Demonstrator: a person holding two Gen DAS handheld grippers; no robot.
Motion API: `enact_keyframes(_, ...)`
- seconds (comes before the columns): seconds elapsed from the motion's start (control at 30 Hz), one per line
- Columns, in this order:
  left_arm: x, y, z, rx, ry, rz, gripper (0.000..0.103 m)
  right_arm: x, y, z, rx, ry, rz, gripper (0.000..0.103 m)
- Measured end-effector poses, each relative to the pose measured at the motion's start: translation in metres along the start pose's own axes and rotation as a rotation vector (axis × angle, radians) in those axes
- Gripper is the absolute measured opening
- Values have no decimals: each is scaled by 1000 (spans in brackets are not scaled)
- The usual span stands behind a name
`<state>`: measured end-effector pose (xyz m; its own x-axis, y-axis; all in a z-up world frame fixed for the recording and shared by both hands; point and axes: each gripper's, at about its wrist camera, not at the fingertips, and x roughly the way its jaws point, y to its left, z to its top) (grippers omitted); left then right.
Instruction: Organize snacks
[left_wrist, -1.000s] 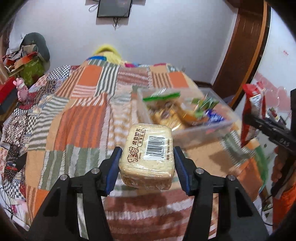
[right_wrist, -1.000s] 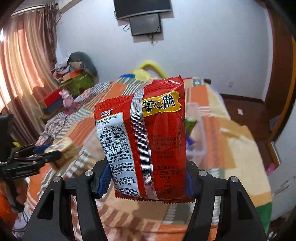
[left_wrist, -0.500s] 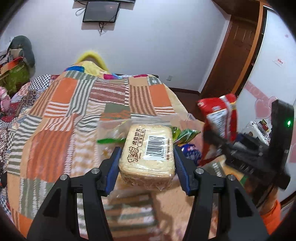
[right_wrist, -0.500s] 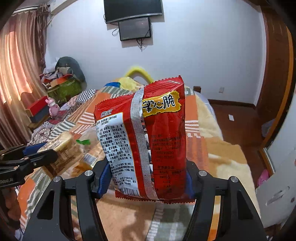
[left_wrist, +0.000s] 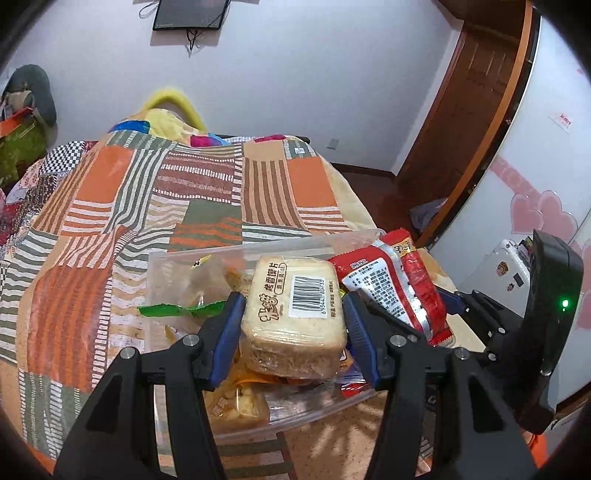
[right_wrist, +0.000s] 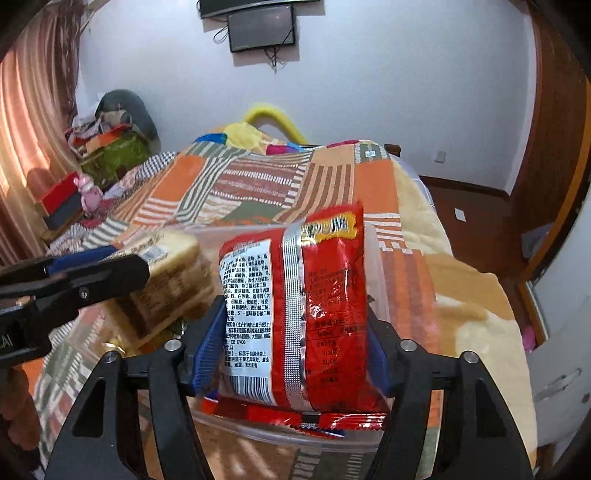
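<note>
Clear plastic bin (left_wrist: 177, 258) sits directly under both loads. Our left gripper (left_wrist: 293, 325) clamps toast pack (left_wrist: 295, 314), long axis pointing away; right gripper (right_wrist: 291, 354) clamps red noodle bag (right_wrist: 314, 306) upright, beside it on right. We judge next: straight drop, release.

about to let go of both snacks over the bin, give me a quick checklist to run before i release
1. Left gripper clamped on the tan wrapped bread-slice pack with barcode: ok.
2. Right gripper clamped on the red foil snack bag with silver seam: ok.
3. Bread pack over the open clear plastic bin, inside its rim: ok.
4. Red bag over the bin: ok, its lower edge looks inside the near wall.
5. Room in the bin: cannot tell; other packets, such as the green-edged wrapper, already fill much of it.
6. Grippers clear of each other: ok, close but apart.
</note>
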<state>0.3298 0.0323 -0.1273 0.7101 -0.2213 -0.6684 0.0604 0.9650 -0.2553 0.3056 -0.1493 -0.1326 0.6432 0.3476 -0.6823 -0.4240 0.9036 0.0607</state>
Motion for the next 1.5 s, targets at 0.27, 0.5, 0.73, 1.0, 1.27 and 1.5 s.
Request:
enact_keyframes(0.27, -47, -9, -2, 34, -77, 12, 55, -36, 0, 4, -15, -67, 3, 74)
enact_keyframes(0.5, -131, -25, -8, 75, -244, 59, 55, -110, 1, 11, 4, -212, 32, 74)
enact_keyframes(0.73, -209, -41, -20, 97, -413, 72, 55, -188, 12, 12, 17, -386, 77, 77)
enact_keyframes(1.0, -250, -57, -44, 124, -502, 122, 87, -231, 29, -2, -1, -491, 74, 93)
enact_keyframes(1.27, -257, -61, -58, 144, -512, 146, 100, -226, 34, -9, 2, -493, 31, 103)
enact_keyframes(1.5, -260, -62, -65, 155, -517, 155, 102, -224, 37, -13, 0, -482, 25, 103)
